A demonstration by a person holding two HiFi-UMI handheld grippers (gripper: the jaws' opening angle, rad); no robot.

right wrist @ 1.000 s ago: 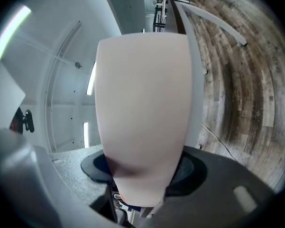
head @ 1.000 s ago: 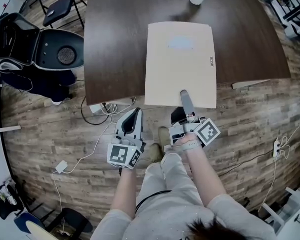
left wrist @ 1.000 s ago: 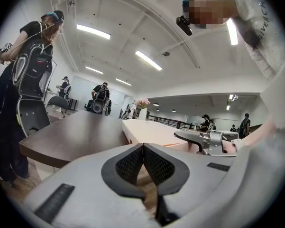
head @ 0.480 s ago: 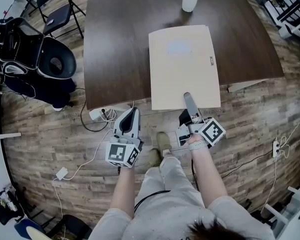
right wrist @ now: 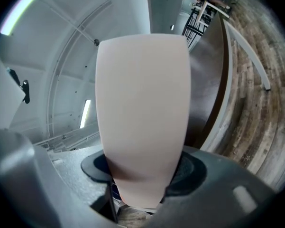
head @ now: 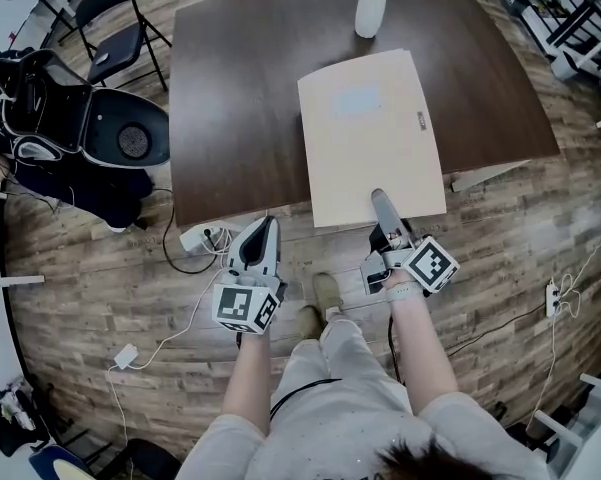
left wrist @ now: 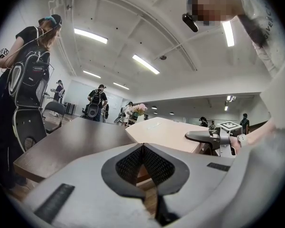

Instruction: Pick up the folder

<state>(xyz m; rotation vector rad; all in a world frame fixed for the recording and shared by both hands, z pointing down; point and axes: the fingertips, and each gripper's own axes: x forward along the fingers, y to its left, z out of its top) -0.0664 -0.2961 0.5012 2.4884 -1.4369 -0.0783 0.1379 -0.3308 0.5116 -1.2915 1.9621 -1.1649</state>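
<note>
The beige folder (head: pixel 372 133) lies lengthwise over the dark wooden table (head: pixel 235 98), and its near edge juts out past the table's front. My right gripper (head: pixel 380 203) is shut on the middle of that near edge. In the right gripper view the folder (right wrist: pixel 142 108) fills the space between both pads, with the right gripper (right wrist: pixel 141 171) clamped on it. My left gripper (head: pixel 268 226) hovers shut and empty off the table's front edge, left of the folder. In the left gripper view its jaws (left wrist: pixel 142 148) meet at the tips, and the folder (left wrist: pixel 168 132) shows beyond.
A white vase (head: pixel 370 10) with flowers stands on the table just behind the folder. A folding chair (head: pixel 120 38) and a black round device (head: pixel 115 128) stand left of the table. A power strip (head: pixel 202 234) and cables lie on the wooden floor. People stand in the background.
My right gripper has risen and rolled with the folder's near edge in it. The left gripper has risen a little. The vase has come into the head view.
</note>
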